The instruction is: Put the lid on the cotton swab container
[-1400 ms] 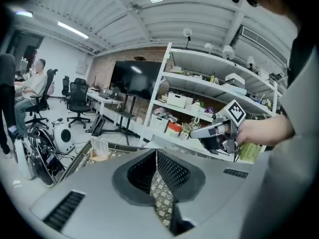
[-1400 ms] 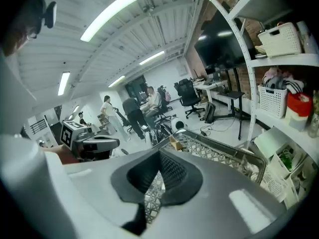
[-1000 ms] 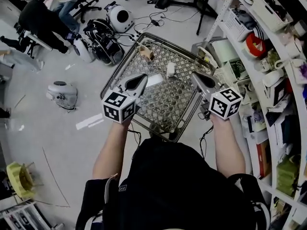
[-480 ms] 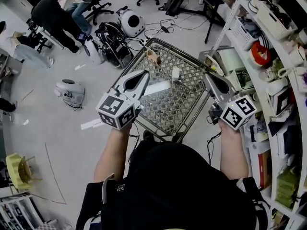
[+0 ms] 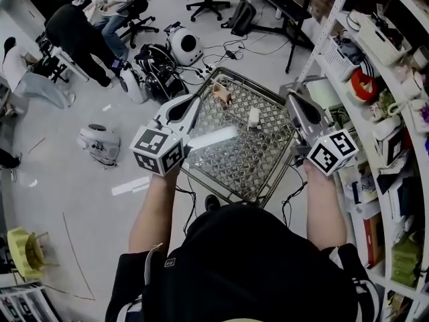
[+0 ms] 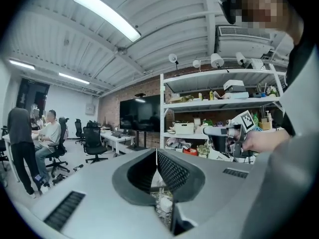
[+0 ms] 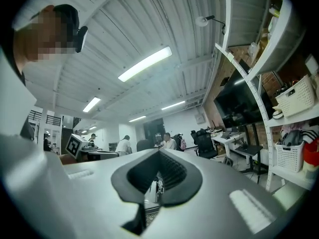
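Left gripper [image 5: 194, 100]: jaws pressed together with nothing between them, held over the near-left rim of the tabletop.
Right gripper [image 5: 290, 99]: jaws likewise closed and empty, held over the right rim.
Cotton swab container [image 5: 254, 117]: small and white, standing on the wire-mesh tabletop [image 5: 234, 163], between the two gripper tips and apart from both.
Lid: cannot be picked out. A tan item [image 5: 221, 94] near the far rim is too small to identify.
Head view only: both small items, the mesh, and the shelving unit [image 5: 382, 72] at right.
Gripper views only: jaw tips meeting, the opposite gripper's marker cube, and ceiling strip lights [image 6: 107, 15].
Count: two grippers, two small items on the mesh.
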{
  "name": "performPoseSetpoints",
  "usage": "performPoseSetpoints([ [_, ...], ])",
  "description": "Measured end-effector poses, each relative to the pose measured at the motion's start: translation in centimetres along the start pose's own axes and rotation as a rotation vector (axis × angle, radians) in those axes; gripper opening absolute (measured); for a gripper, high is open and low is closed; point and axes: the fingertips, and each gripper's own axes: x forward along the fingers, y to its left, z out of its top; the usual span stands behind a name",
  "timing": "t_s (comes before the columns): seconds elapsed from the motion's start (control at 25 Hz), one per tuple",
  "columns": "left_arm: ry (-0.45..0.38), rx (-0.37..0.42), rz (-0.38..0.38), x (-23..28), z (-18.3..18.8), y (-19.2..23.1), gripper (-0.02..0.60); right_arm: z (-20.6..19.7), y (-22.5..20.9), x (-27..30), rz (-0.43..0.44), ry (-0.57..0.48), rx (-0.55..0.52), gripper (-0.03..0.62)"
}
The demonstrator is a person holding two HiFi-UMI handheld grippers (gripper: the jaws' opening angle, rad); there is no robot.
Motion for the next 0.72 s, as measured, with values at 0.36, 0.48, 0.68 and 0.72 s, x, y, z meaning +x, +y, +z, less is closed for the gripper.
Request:
performPoseSetpoints([
  [0.36,-0.009,-0.036,0.061,-1.2,-1.9,2.5,0.009,-2.0,0.0,0.3,-0.05,0.044,0.024,0.009],
  [0.48,-0.027,-0.051,0.051,-1.4,-2.3,2.4,0.009,-2.7,0.3,0.4,-0.045,0.059,0.028,0.009],
  [0.68,-0.018,-0.051,0.045,-1.3,-2.9,2.1,0.009,-2.9,0.8,0.5,-0.027,0.063,0.025,0.009],
  [0.72,-0.014,-0.051,0.042,-1.3,-3.1,2.0,0.009,-3.0,0.8,0.5,-0.026,0.063,0.025,0.008],
])
